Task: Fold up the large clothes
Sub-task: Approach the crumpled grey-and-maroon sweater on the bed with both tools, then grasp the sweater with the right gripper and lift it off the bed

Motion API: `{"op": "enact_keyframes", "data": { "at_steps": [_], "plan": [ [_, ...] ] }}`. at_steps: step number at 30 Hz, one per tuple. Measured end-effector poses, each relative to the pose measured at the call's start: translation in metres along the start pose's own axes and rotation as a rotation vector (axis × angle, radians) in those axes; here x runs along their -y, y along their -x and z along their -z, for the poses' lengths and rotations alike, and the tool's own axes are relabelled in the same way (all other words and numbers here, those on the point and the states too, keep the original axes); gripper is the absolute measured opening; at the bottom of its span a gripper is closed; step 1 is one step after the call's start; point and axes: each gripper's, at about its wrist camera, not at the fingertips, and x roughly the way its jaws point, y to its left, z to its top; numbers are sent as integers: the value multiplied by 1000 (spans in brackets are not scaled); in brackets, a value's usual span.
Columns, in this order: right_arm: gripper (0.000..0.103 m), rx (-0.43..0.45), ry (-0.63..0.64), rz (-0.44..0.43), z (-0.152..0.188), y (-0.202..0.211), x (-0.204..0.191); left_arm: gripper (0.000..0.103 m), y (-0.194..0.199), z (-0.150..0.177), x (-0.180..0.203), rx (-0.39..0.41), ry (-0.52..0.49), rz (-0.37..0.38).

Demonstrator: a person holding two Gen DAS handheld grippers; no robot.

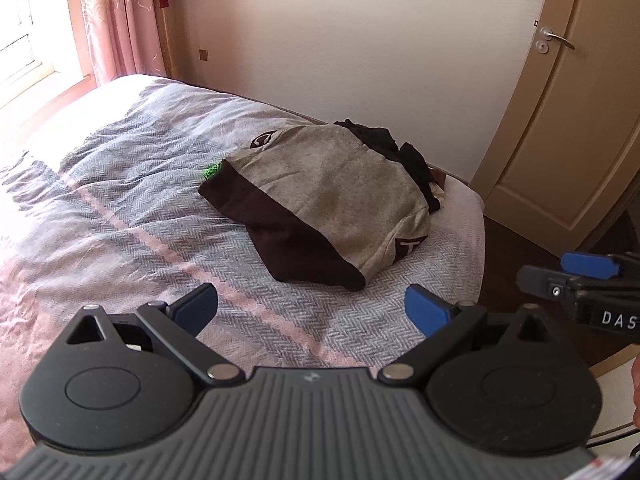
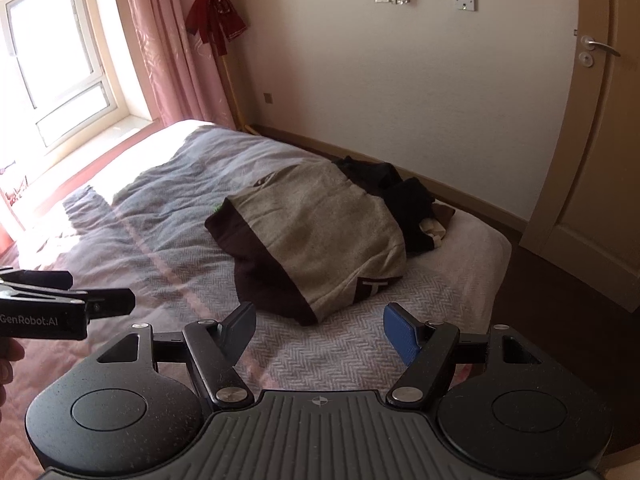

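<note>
A heap of clothes lies on the bed's far right part. On top is a grey garment [image 1: 332,176] [image 2: 320,232] with a dark brown hem and a brown patch. Black clothes [image 1: 404,152] [image 2: 400,188] bunch up behind it. A bit of green fabric [image 1: 212,170] peeks out at its left. My left gripper [image 1: 312,308] hovers open over the bedspread, just short of the heap, nothing between its fingers. My right gripper [image 2: 318,330] is also open and empty, in front of the brown hem. Each gripper shows at the edge of the other's view.
The bed [image 1: 120,200] [image 2: 168,232] carries a grey and pink herringbone spread. A window [image 2: 60,52] and pink curtain [image 2: 160,40] stand at the left. A wooden door [image 1: 560,120] [image 2: 600,140] is at the right, with dark floor [image 2: 560,304] beside the bed. A red cloth [image 2: 216,12] hangs on the wall.
</note>
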Motion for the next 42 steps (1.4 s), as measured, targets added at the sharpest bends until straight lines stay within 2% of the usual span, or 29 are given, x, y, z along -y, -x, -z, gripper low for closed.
{"op": "enact_keyframes", "data": {
  "at_steps": [7,19,26,31,32,33,34,35,36,37,38,39,40,41,42],
  "plan": [
    [68,-49,-86,-21,-24,-74,53,97,-77,-27,6,-48,17,-15],
    [68,-77,-61,-21,-71,-208,104,96,-226,-74,11,-111,23,-22],
    [68,-124,-65,11,-81,-289,122,96,-306,-80,-5,-169,33,-57],
    [67,-149,-46,40,-78,-329,131,96,-351,-72,-23,-217,62,-72],
    [65,-152,-36,42,-77,-335,130,94,-359,-70,-26,-230,67,-76],
    [52,-153,-18,37,-77,-340,129,87,-366,-67,-28,-243,72,-77],
    [46,-153,6,30,-75,-343,126,84,-371,-66,-30,-253,77,-72],
    [36,-152,30,26,-74,-343,122,84,-374,-65,-32,-257,83,-66],
    [22,-148,56,21,-73,-342,119,78,-374,-65,-34,-249,89,-60],
    [19,-138,81,33,-72,-338,114,73,-372,-65,-33,-233,86,-54],
    [13,-126,104,44,-72,-332,109,60,-369,-67,-31,-216,70,-53],
    [9,-115,121,47,-71,-326,105,42,-365,-68,-28,-204,54,-46],
    [6,-107,129,41,-72,-320,103,34,-361,-69,-27,-193,46,-53],
    [5,-102,130,24,-73,-313,102,16,-357,-70,-27,-183,44,-66],
    [5,-96,135,10,-75,-304,99,8,-352,-71,-29,-178,49,-80]
  ]
}}
